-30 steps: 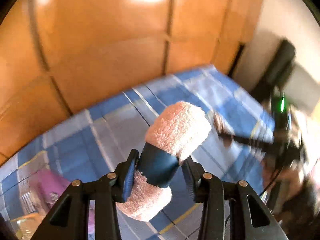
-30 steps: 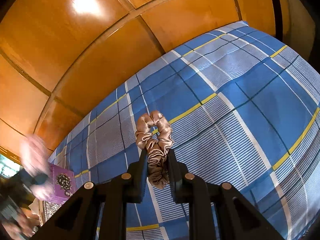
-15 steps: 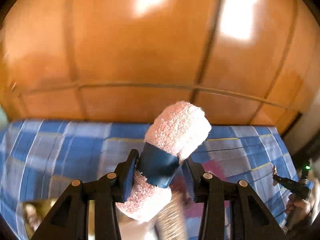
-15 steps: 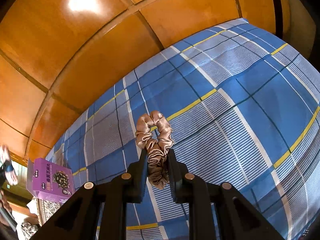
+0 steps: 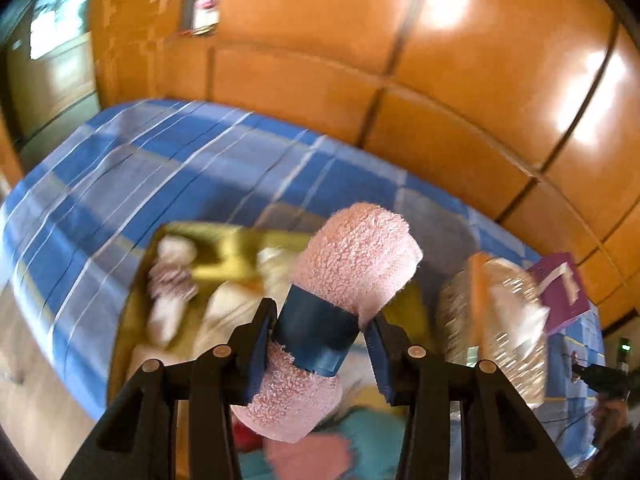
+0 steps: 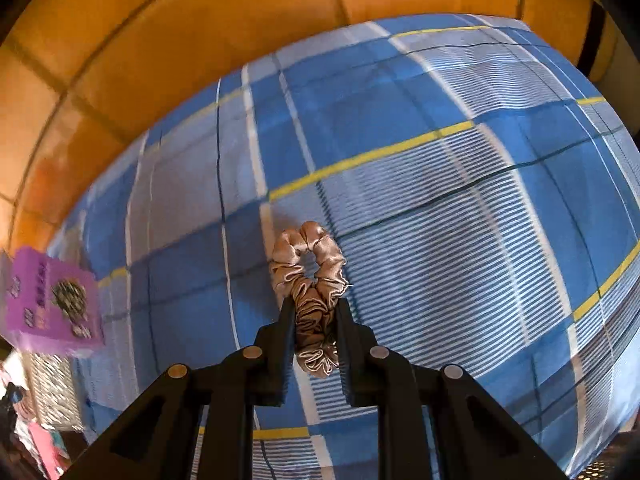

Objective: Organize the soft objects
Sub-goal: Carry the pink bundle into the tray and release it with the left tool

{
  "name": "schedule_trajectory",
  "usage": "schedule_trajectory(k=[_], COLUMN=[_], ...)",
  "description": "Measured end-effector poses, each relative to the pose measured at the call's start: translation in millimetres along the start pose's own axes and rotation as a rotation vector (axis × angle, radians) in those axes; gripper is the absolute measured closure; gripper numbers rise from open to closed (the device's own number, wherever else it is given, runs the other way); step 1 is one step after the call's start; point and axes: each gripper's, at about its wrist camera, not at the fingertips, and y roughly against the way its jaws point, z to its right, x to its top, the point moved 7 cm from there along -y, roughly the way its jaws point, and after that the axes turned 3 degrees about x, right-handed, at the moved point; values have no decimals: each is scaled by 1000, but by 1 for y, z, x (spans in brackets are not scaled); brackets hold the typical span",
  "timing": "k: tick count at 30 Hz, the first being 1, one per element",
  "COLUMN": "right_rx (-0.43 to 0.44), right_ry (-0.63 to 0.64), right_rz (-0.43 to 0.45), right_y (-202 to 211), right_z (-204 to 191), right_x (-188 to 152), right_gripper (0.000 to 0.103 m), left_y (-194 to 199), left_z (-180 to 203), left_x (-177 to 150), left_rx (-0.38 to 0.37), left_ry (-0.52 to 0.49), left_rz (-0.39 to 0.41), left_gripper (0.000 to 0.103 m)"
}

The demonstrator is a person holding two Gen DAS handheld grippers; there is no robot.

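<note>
- Now, in the left wrist view, the left tool [image 5: 316, 344] is clenched on a rolled pink towel [image 5: 352, 276], its two pads pressing the dark blue band [image 5: 316, 334] wrapped around the roll's middle.
- One fluffy end of the roll rises toward the centre of the frame; the other end hangs below the pads, at lower centre.
- Behind and below the roll sits a yellow-green tray [image 5: 240, 246] with blurred pale soft things in it, resting on a blue plaid bed cover [image 5: 168, 168].
- At the right of that frame stand a woven basket [image 5: 492, 320] and a purple box [image 5: 560, 288], both blurred.
- In the right wrist view, the right tool [image 6: 312, 320] is clamped tight on a tan satin scrunchie [image 6: 310, 272].
- The scrunchie's loop pokes out past the fingertips toward the frame's centre, and a bunched end sticks out below the pads.
- The same plaid cover fills that frame, with the purple box at the left edge.
</note>
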Motion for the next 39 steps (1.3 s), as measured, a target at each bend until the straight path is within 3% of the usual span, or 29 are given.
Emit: schedule_trajectory(k=[8, 14, 24, 33, 39], right_rx=[-128, -222, -311, -276, -199], right_ry=[90, 155, 165, 154, 170], right_rz=[-17, 3, 33, 29, 79], right_y=[-8, -9, -17, -16, 2], right_z=[-10, -18, -43, -71, -105], right_x=[-10, -15, -22, -22, -11], right_gripper=[85, 85, 86, 86, 86], left_y=[-1, -5, 39, 65, 68], left_z=[-49, -59, -46, -28, -19], left_x=[-37, -55, -52, -57, -64], left_rx=[123, 174, 204, 167, 145], left_ry=[24, 11, -66, -130, -149], left_rz=[24, 43, 208, 261, 264], left_gripper=[57, 55, 46, 43, 43])
